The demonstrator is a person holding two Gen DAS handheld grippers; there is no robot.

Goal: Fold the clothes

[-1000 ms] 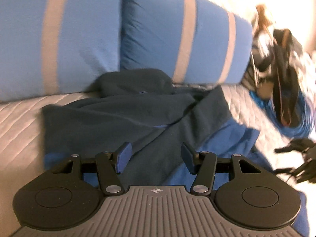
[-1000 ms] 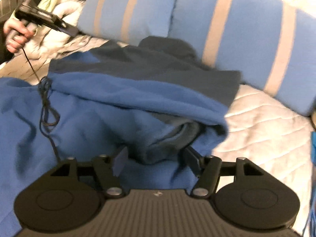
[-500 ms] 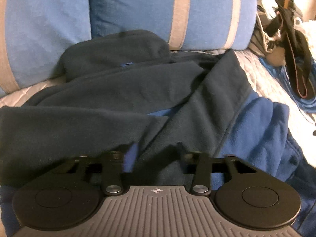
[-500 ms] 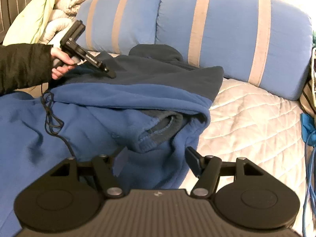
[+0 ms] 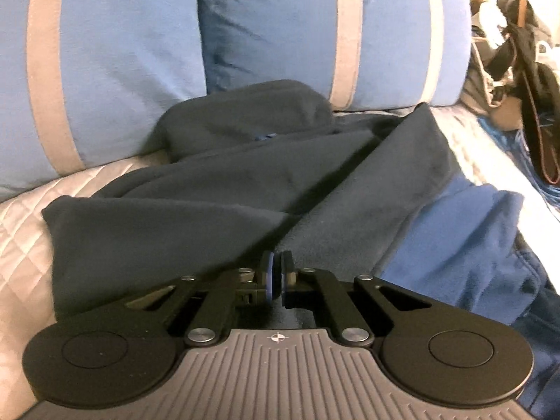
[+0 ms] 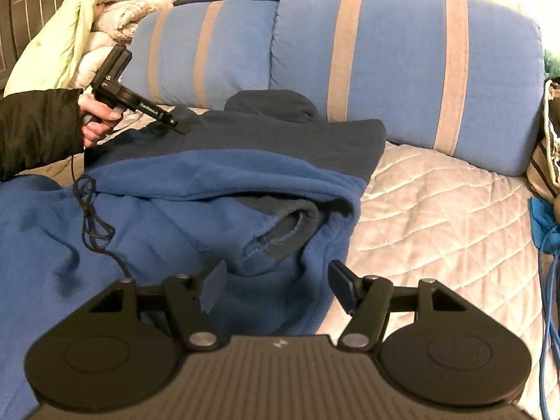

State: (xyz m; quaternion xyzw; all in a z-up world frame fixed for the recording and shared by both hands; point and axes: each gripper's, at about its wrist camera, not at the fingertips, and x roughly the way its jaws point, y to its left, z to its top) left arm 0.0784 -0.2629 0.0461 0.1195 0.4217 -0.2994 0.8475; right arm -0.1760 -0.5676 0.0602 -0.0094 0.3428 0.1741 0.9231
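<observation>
Fleece jacket point(image 6: 217, 189), dark navy on top and bright blue below, lies spread on the quilted bed cover point(image 6: 437, 210), filling the left and centre of the right wrist view, its collar end touching the two striped blue pillows point(image 6: 402, 70) at the top. Its right edge runs down the middle of the frame, and right of that edge the bed cover is bare up to the blue cables point(image 6: 546, 245) at the frame's right border. In the left wrist view the left gripper point(image 5: 277, 271) has its jaws closed on a fold of the navy fleece at the lower centre. The right gripper point(image 6: 276, 285) hovers over the blue part with its jaws wide open, pinching no cloth. A thin black cord point(image 6: 92, 220) lies looped on the jacket at the left. Small white writing on the left gripper's side is too small to read. Piled blankets point(image 6: 105, 21) sit in the upper left, and bags with straps point(image 5: 518, 70) crowd the upper right of the left wrist view.
</observation>
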